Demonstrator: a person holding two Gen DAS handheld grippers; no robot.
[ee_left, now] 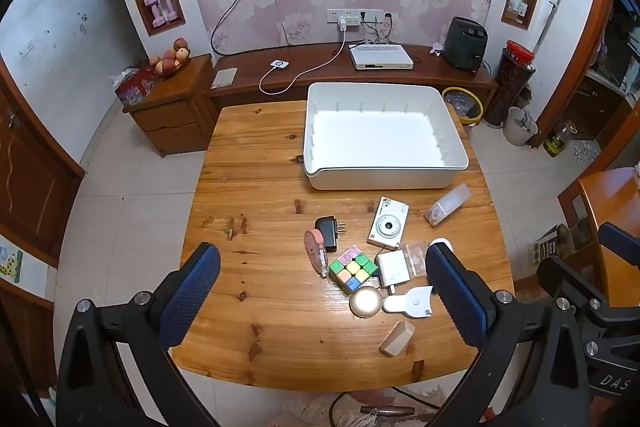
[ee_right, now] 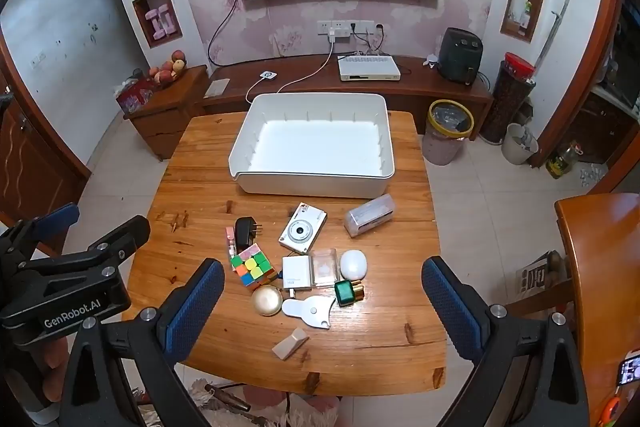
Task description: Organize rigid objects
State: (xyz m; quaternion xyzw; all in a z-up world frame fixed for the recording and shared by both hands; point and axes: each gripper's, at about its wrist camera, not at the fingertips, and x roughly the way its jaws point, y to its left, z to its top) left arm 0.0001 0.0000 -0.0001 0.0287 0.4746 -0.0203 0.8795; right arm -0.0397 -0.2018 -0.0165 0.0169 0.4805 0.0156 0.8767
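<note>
A white bin [ee_left: 452, 163] [ee_right: 312, 183] stands empty on the far half of the wooden table [ee_left: 256, 307] [ee_right: 192, 195]. In front of it lie small objects: a white camera [ee_left: 388, 225] [ee_right: 302, 229], a colour cube [ee_left: 353, 269] [ee_right: 252, 267], a black plug adapter [ee_left: 328, 231] [ee_right: 244, 229], a white charger [ee_left: 393, 268] [ee_right: 296, 273], a gold round case [ee_left: 365, 301] [ee_right: 267, 300], a green box [ee_right: 345, 293], a white oval case [ee_right: 353, 264]. My left gripper [ee_left: 322, 301] is open above the near table edge. My right gripper [ee_right: 322, 301] is open, also held high and empty.
A clear plastic box [ee_left: 448, 205] [ee_right: 370, 215], a white scraper [ee_left: 410, 303] [ee_right: 310, 309], a beige wedge [ee_left: 397, 338] [ee_right: 290, 343] and a pink tape roller [ee_left: 314, 251] also lie on the table. A bin [ee_right: 448, 135] stands on the floor at right. A second table [ee_right: 600, 267] is at far right.
</note>
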